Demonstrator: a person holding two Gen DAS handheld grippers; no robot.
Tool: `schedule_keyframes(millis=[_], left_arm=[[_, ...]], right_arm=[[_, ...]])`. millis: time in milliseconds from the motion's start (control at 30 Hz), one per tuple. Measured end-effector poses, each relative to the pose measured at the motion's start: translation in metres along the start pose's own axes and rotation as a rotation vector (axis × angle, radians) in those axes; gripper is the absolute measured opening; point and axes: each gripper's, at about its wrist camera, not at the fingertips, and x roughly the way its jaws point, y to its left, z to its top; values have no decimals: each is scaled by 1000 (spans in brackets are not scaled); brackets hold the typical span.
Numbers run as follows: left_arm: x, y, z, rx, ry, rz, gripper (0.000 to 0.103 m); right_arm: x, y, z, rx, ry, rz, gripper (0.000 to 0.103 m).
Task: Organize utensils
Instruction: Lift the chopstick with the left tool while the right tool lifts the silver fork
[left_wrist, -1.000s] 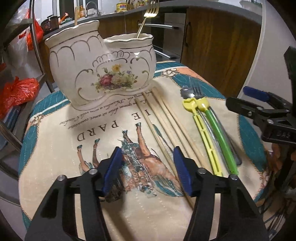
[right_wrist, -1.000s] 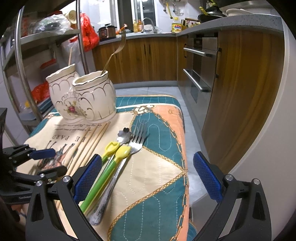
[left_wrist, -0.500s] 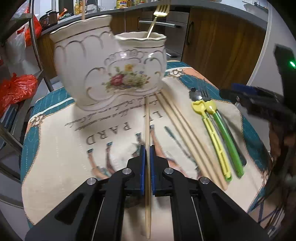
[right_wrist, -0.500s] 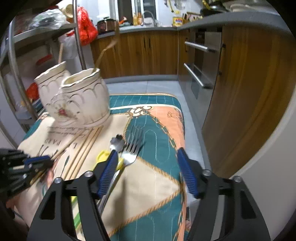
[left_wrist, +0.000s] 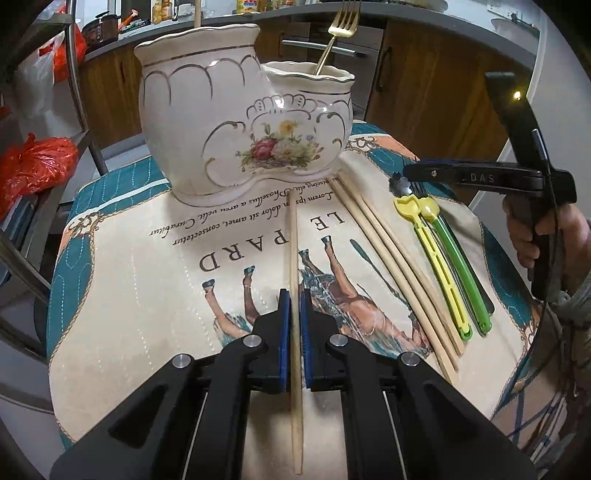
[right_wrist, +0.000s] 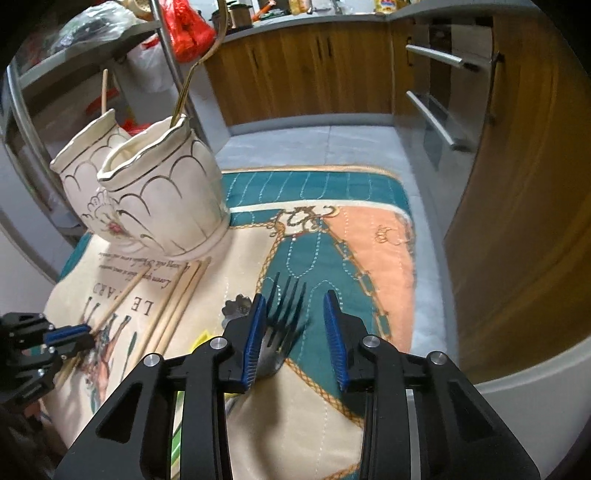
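Note:
My left gripper (left_wrist: 294, 332) is shut on a wooden chopstick (left_wrist: 294, 251) that points toward the white floral two-pot holder (left_wrist: 236, 122). A gold fork (left_wrist: 334, 33) stands in the holder's right pot, a wooden stick in the left pot. Three more chopsticks (left_wrist: 391, 254) lie on the cloth, with a yellow (left_wrist: 436, 258) and a green utensil (left_wrist: 461, 266) to their right. My right gripper (right_wrist: 294, 332) is open, low over a steel fork (right_wrist: 284, 314), its fingers either side of the tines. It also shows in the left wrist view (left_wrist: 443, 173).
A printed cloth (right_wrist: 332, 236) covers the small table; its right edge drops to the floor. A metal rack (left_wrist: 55, 147) with red bags stands on the left. Wooden cabinets and an oven (right_wrist: 443, 110) lie behind.
My left gripper closed on a chopstick and moved it left, away from the others. My right gripper moved forward and down over the steel fork and narrowed its opening.

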Motion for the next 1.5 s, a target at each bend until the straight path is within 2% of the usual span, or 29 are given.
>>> schedule_keyframes(millis=[67,167,400,567,700,933,1067,1267,1367,1500], left_arm=[[1,2,0,-8,-8,-10,5],[1,4,0,-13,-19,-20,5],[-9,6,-1,-9,-64,-45,5],[-28,8,0,-6,-155,-69,5],[-42,12,-2,-1,-231,-73,5],[-57,15,-5,-1,-345,-61,5],[-75,14,-5,19,-451,-75,5],[-103,18,22,12,-604,-106,5],[-117,28,49,-1,-685,-118,5],[-118,49,84,-49,-745,-156,5]], right_arm=[[0,-2,-1,11,-2,46,20],[-7,0,0,10,-29,55,3],[-50,19,2,-56,-155,-9,3],[-96,37,-5,-146,-300,-85,3],[-126,50,-14,-198,-393,-110,3],[-150,66,-18,-237,-501,-168,3],[-164,76,-12,-268,-572,-203,3],[-172,90,12,-277,-614,-193,3],[-172,94,23,-266,-627,-174,3],[-168,102,44,-254,-648,-164,3]])
